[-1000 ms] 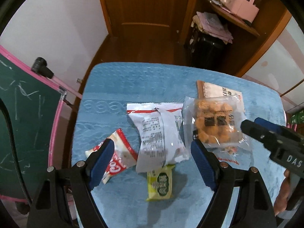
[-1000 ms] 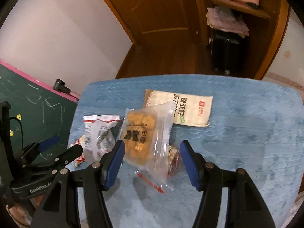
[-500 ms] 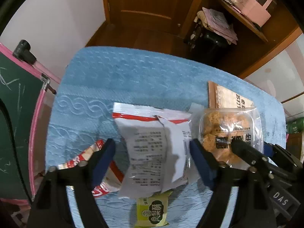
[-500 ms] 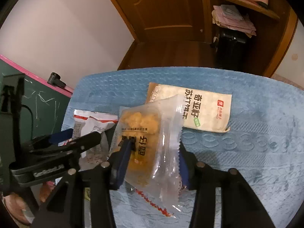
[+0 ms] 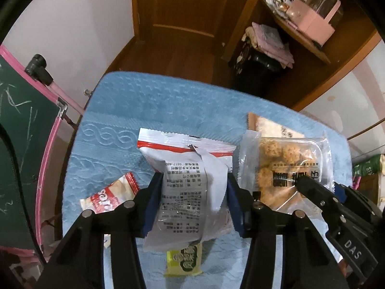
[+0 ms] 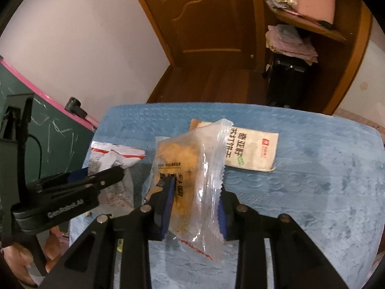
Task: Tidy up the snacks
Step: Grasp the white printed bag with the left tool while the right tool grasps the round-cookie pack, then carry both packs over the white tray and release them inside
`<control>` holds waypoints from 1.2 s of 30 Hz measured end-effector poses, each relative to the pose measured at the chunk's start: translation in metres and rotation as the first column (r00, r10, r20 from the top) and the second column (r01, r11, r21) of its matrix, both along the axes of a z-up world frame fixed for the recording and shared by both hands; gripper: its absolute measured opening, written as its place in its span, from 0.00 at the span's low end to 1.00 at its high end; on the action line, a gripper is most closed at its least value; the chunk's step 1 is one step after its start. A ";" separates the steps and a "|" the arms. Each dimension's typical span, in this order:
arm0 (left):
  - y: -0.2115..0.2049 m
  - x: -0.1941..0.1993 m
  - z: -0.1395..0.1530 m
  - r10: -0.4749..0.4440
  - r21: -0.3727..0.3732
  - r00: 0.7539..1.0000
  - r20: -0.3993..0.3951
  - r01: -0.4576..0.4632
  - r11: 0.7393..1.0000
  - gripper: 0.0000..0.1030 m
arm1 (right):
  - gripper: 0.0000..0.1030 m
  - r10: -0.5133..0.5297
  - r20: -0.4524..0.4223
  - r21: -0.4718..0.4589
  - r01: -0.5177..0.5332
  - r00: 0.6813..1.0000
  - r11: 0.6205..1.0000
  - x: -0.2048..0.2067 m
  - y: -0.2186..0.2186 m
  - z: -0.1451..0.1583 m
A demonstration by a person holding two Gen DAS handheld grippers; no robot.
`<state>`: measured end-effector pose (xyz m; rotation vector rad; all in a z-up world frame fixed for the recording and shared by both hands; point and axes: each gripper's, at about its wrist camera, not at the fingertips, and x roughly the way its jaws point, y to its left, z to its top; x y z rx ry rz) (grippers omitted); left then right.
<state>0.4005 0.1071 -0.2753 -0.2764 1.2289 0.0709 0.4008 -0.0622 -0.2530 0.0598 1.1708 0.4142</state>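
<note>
A wooden door (image 5: 182, 12), green chalkboard (image 5: 14, 144), pink box (image 5: 315, 16) on a shelf.

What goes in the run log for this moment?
left claw: shut on white snack bag | right claw: shut on clear pastry pack | blue towel: beige packet flat

The room is dim and warm-toned from where I look; light falls from above onto the table (image 5: 149, 110). Both my views bulge like a fisheye, with black corners and the door (image 6: 211, 16) bowed. Glare glints off the clear bag (image 6: 207, 168) and the white bag (image 5: 192, 185). My fingers (image 5: 154, 207) loom dark and soft up close. The shelf (image 5: 300, 33) sits in shadow, slightly blurred.
</note>
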 end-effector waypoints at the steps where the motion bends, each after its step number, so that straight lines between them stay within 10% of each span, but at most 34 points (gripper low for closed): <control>1: 0.000 -0.003 0.007 0.003 0.000 1.000 0.010 -0.003 1.000 0.48 | 0.31 -0.006 0.007 0.007 0.006 1.000 1.000 -0.002 -0.003 0.005; 22: -0.017 -0.138 0.161 -0.033 0.038 0.980 0.195 0.026 0.999 0.48 | 0.30 -0.033 0.161 0.146 0.009 0.986 0.989 -0.112 -0.052 0.128; 36: -0.033 -0.252 0.196 -0.087 0.089 0.967 0.239 0.067 0.994 0.48 | 0.30 0.075 0.227 0.191 -0.120 0.971 0.974 -0.226 -0.053 0.175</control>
